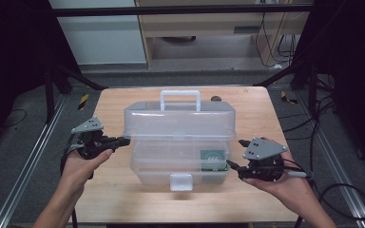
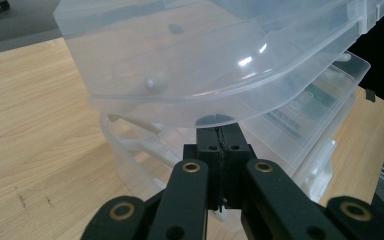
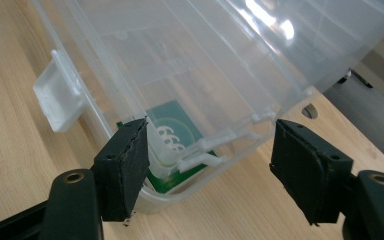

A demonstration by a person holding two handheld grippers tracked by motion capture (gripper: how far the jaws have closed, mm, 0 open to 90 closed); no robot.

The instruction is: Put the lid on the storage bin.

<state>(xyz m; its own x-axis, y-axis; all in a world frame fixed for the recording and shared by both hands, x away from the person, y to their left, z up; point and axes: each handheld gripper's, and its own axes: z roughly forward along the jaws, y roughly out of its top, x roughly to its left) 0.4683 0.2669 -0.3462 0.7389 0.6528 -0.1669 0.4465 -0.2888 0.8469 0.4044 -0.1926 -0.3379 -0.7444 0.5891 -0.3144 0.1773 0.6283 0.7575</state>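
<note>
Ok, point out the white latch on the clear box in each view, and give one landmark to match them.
High view: latch low centre, on the box's near wall.
Left gripper view: latch is hard to pick out; the shut left gripper sits under the lid's edge.
Right gripper view: latch left of centre, above the left jaw.
Shared landmark: green card inside the box.
</note>
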